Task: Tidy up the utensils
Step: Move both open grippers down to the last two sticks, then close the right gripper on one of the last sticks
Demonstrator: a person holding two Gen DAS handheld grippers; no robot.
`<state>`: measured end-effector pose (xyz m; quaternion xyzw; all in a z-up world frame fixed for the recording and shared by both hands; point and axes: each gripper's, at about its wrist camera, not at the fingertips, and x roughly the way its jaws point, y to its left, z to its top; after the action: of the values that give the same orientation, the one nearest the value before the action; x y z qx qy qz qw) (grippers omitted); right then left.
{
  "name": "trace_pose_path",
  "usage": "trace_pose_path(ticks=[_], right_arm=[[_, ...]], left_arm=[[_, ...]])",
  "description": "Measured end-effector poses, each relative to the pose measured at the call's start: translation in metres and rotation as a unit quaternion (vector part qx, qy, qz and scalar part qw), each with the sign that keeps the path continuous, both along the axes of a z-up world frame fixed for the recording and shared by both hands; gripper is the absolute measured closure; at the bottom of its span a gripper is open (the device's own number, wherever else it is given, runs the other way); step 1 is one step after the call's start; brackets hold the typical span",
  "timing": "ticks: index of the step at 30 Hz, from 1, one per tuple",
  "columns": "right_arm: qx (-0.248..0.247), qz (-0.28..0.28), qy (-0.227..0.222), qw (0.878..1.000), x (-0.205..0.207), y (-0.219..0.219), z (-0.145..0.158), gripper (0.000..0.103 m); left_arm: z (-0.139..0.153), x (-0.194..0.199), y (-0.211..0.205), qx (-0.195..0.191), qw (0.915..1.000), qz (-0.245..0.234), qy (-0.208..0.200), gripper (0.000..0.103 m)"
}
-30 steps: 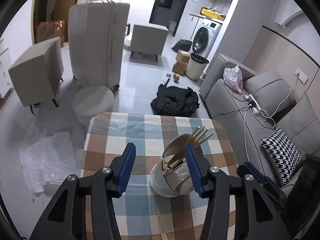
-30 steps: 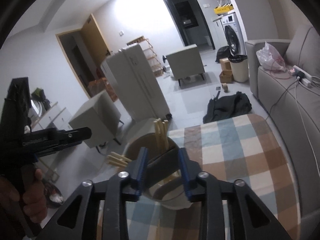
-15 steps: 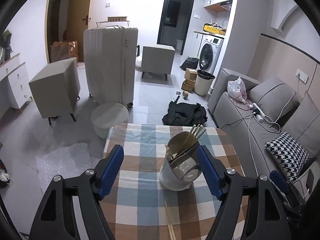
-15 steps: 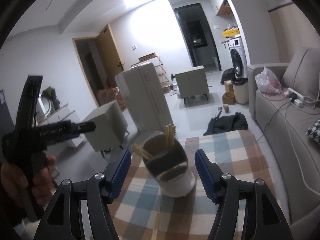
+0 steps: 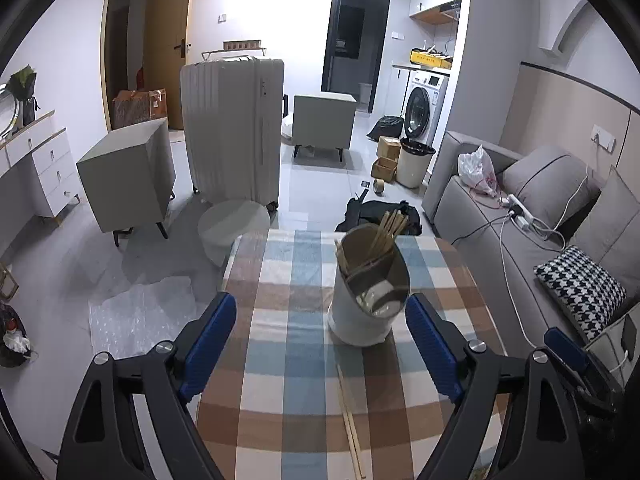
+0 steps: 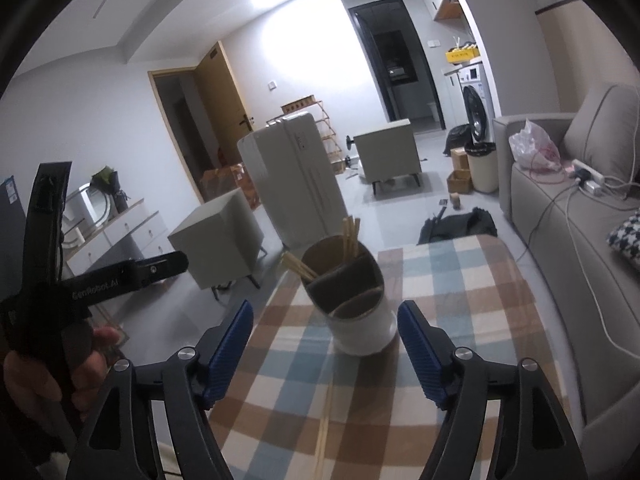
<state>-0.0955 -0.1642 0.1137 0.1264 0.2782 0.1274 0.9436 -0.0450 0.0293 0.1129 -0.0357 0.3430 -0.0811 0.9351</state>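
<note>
We are holding both grippers, left gripper [image 5: 320,336] and right gripper [image 6: 325,344], jaws just widening, empty; the utensil holder [image 5: 366,304] is standing with chopsticks [image 5: 386,232] inside.

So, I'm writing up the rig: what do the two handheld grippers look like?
Both the left gripper and right gripper have black angular arms with silver screws and ribbed blue pads. White lettering marks the left one's black body.

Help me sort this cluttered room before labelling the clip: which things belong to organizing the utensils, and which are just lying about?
Belong to the job:
utensil holder
chopsticks in the holder
loose chopsticks on the table
checked tablecloth

Just lying about:
suitcase
black bag on the floor
bin
plastic bag on the sofa
houndstooth cushion
</note>
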Motion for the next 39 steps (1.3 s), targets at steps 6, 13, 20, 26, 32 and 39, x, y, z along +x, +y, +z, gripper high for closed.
trace_pose_path(ticks=[6,13,20,26,32,39], right_arm=[[-0.011,0.005,0.021,1.0,-0.006,0.003,-0.008,0.019],[-0.034,0.016,0.063,0.997,-0.002,0.009,-0.031,0.012],[-0.061,0.022,0.127,0.99,0.013,0.021,-0.066,0.008],[-0.097,0.064,0.193,0.974,0.035,0.044,-0.105,0.009],[-0.114,0.087,0.238,0.961,0.068,0.064,-0.142,0.018],[-0.106,0.079,0.294,0.946,0.123,0.08,-0.18,0.047]], left_arm=[[-0.019,-0.014,0.004,-0.003,0.9999,0.004,0.013,0.019],[-0.051,-0.018,0.001,0.016,0.9995,-0.001,0.028,0.019],[-0.084,-0.01,0.012,0.009,0.997,0.007,0.076,0.019],[-0.099,0.003,0.022,0.001,0.9924,0.025,0.121,0.019],[-0.102,0.009,0.039,-0.004,0.9912,0.042,0.125,0.019],[-0.115,0.014,0.073,-0.025,0.9844,0.069,0.16,0.019]])
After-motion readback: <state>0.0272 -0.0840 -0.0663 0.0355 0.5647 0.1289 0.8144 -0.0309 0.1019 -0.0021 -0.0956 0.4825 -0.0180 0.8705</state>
